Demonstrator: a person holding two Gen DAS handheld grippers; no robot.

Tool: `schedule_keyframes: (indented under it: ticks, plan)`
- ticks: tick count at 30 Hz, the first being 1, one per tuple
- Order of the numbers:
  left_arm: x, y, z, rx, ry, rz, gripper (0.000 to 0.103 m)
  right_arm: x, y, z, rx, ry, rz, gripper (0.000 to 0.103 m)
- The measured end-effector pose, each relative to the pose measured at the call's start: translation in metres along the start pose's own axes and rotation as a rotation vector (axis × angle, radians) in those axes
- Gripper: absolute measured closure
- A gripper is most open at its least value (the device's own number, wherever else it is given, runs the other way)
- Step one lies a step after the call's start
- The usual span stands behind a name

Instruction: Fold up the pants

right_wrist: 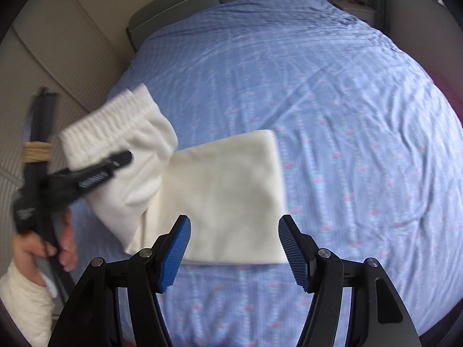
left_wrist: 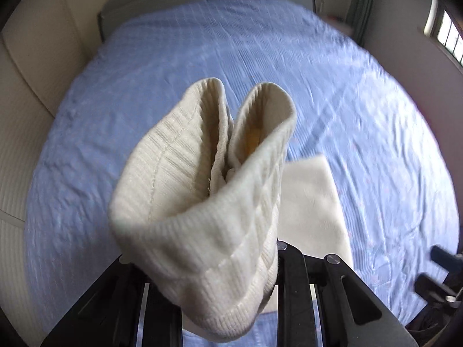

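Cream knit pants [right_wrist: 220, 199] lie partly folded on a blue patterned bedspread [right_wrist: 332, 101]. The left gripper [right_wrist: 115, 162], at nine o'clock in the right wrist view, is clamped on the elastic waistband [right_wrist: 113, 115], lifting that end off the bed. The right gripper [right_wrist: 234, 248] hangs with its blue pads well apart, holding nothing, just above the folded part's near edge. Risk: the lifted end may drag or skew the folded layers, since nothing pins them.
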State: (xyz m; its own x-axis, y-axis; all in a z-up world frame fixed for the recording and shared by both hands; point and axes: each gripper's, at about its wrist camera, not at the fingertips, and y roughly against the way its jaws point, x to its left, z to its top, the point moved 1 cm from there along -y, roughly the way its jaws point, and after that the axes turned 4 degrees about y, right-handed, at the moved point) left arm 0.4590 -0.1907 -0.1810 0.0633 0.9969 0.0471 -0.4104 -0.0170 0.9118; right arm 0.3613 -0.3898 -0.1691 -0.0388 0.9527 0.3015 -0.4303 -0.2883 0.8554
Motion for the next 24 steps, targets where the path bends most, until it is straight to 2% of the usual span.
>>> schedule_keyframes:
  ticks: [3, 7, 11, 13, 14, 16, 18, 22, 24]
  plan:
    - [-0.033, -0.027, -0.006, 0.065, -0.004, 0.024, 0.08, -0.029, 0.003, -0.004, 0.01, -0.02, -0.012, 0.038]
    - [-0.069, -0.05, -0.012, 0.115, -0.079, 0.109, 0.079, -0.06, 0.003, -0.015, 0.037, -0.047, -0.023, 0.038]
    - [-0.096, -0.063, -0.021, 0.16, -0.099, 0.137, 0.078, -0.082, 0.0, -0.022, 0.058, -0.066, -0.028, 0.038]
    - [-0.1, -0.06, -0.025, 0.173, -0.098, 0.104, 0.073, -0.09, -0.002, -0.023, 0.065, -0.07, -0.026, 0.038]
    - [-0.099, -0.058, -0.022, 0.177, -0.085, 0.073, 0.061, -0.093, -0.003, -0.023, 0.07, -0.069, -0.026, 0.038]
    - [-0.099, -0.044, -0.029, 0.173, -0.028, -0.045, 0.037, -0.096, -0.007, -0.022, 0.079, -0.063, -0.024, 0.038]
    - [-0.096, -0.031, -0.027, 0.158, 0.026, -0.141, 0.036, -0.097, -0.009, -0.019, 0.084, -0.053, -0.023, 0.038]
    - [-0.075, -0.007, -0.021, 0.101, 0.121, -0.141, 0.035, -0.094, -0.016, -0.011, 0.087, -0.033, -0.01, 0.038]
    - [-0.058, 0.0, -0.025, 0.086, 0.147, -0.107, 0.033, -0.087, -0.021, -0.007, 0.084, -0.022, 0.029, 0.038]
